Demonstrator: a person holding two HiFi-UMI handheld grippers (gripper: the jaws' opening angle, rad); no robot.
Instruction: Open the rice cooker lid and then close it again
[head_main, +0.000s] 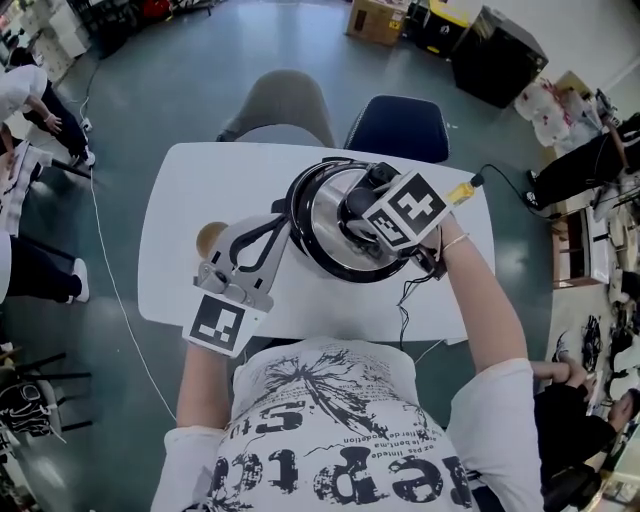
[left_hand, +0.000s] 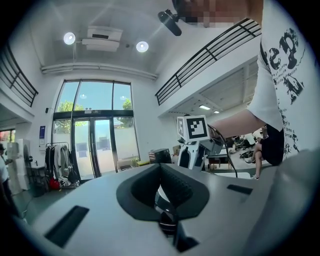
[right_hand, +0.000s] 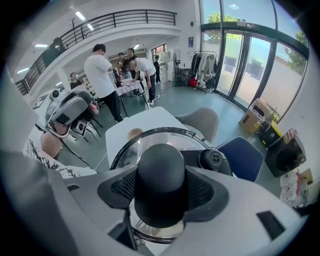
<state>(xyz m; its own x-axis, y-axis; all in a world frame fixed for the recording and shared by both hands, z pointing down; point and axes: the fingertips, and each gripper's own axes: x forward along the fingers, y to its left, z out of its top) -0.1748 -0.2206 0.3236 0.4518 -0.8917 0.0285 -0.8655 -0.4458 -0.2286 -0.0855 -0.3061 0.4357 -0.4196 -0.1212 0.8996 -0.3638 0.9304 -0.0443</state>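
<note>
The rice cooker (head_main: 300, 232) stands in the middle of a white table (head_main: 190, 180). A glass lid with a steel rim (head_main: 328, 228) lies over it. My right gripper (head_main: 362, 208) points steeply down and is shut on the lid's black knob (right_hand: 161, 170), which fills the space between both pads; the lid's rim (right_hand: 150, 134) shows beyond it. My left gripper (head_main: 278, 226) lies level at the cooker's left side. In the left gripper view its jaws (left_hand: 163, 195) stand almost together on a thin dark and silver edge of the cooker.
A small brown disc (head_main: 210, 238) lies on the table left of the cooker. A cord with a yellow plug (head_main: 460, 192) runs off to the right. A grey chair (head_main: 285, 105) and a blue chair (head_main: 400, 125) stand behind the table. People (right_hand: 102, 70) stand further off.
</note>
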